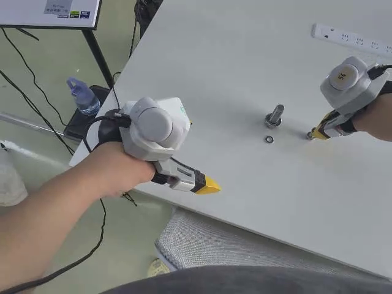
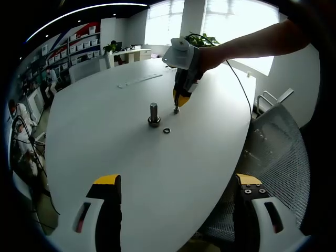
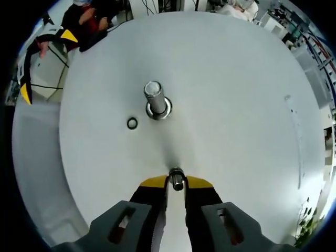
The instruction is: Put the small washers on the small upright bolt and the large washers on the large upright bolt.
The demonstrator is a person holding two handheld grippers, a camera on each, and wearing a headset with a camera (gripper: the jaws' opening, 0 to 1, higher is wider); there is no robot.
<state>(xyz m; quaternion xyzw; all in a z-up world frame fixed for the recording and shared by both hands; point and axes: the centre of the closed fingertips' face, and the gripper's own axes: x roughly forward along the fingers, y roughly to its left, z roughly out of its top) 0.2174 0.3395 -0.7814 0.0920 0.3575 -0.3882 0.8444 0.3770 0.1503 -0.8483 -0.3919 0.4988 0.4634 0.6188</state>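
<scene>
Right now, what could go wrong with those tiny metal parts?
The right gripper pinches a small metal piece by its very tips; it could slip out and roll. The loose washer lies flat near the large bolt, so grabbing it might knock that bolt over.

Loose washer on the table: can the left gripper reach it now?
Probably yes. The left gripper is open, and bare table lies between it and the washer.

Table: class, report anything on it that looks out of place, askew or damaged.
Nothing looks damaged or askew. One washer lies flat and loose on the table beside the upright large bolt, apart from it.
</scene>
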